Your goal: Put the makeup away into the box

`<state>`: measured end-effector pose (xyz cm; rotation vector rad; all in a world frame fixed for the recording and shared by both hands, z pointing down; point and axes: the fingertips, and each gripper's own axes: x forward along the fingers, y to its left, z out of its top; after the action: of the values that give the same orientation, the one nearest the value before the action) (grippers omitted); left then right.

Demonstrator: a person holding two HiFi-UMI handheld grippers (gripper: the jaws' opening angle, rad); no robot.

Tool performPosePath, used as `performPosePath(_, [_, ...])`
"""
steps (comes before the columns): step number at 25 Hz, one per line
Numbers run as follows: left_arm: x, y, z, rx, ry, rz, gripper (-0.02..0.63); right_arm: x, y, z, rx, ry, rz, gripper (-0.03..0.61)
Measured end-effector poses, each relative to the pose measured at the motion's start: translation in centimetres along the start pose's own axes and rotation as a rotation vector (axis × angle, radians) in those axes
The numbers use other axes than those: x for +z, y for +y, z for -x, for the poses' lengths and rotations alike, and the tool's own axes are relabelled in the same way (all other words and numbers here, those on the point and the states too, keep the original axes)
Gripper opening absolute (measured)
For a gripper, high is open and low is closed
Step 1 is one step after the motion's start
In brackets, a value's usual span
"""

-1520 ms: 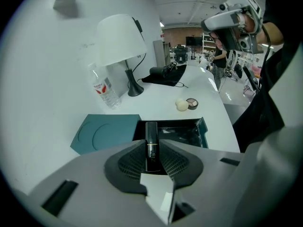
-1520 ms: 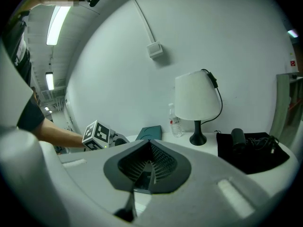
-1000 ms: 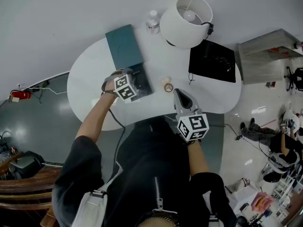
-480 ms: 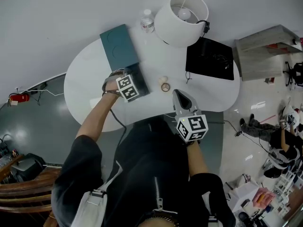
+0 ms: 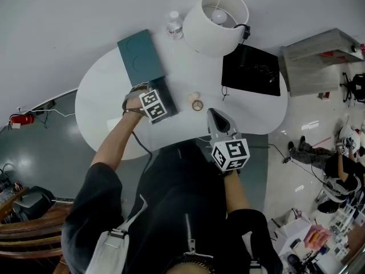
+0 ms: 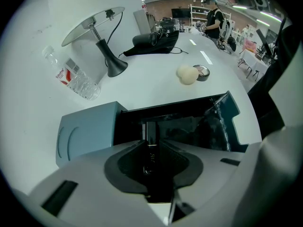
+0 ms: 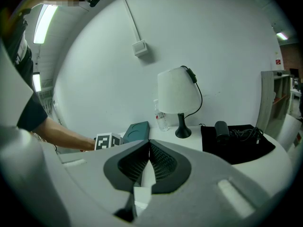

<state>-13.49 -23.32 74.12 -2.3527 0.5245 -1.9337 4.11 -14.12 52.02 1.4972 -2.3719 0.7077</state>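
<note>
A teal box [image 5: 169, 96] with a dark inside lies open on the white table [image 5: 102, 101], its lid [image 5: 141, 55] folded back. My left gripper [image 6: 150, 143] points steeply down over the open box [image 6: 199, 122] and is shut on a slim black makeup tube [image 6: 150, 132]. In the head view its marker cube [image 5: 154, 105] covers the jaws. A pale round sponge [image 5: 194, 96] and a small round tin [image 5: 198, 105] rest to the right of the box. My right gripper [image 5: 213, 113] hovers near the table's front edge, shut with nothing in it [image 7: 149, 146].
A white lamp [image 5: 214, 13] and a water bottle [image 5: 174, 24] stand at the back of the table. A black bag with a cord [image 5: 252, 70] lies at the right. A grey shelf unit [image 5: 325, 61] stands beyond the table's right end.
My left gripper has sunk a little toward the open box with the black tube still in it. The right gripper has stayed where it was.
</note>
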Motion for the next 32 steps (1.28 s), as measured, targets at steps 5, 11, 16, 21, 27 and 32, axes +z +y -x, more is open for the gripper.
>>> performPosePath(5, [-0.2,-0.1,-0.2,-0.003,0.004,0.008,0.092,-0.1,-0.1,0.0,-0.001,0.0,-0.002,0.005])
performPosePath(11, [0.0,0.1,0.6,0.006,-0.019,0.033,0.094,0.1,-0.2,0.0,0.007,-0.003,0.0,0.005])
performPosePath(16, [0.0,0.2,2.1,0.031,-0.048,0.05,0.093,0.3,0.2,-0.3,0.018,-0.012,0.002,0.005])
performPosePath(21, [0.7,0.7,4.5,0.062,-0.127,0.11,0.092,0.9,0.8,-0.4,0.022,-0.023,0.018,0.005])
performPosePath(27, [1.9,0.7,7.4,0.08,-0.229,0.154,0.053,1.2,1.9,-0.5,0.025,-0.027,0.041,0.005])
performPosePath(32, [3.4,0.2,10.4,0.09,-0.311,0.179,0.02,1.5,2.7,-0.5,0.016,-0.031,0.054,0.005])
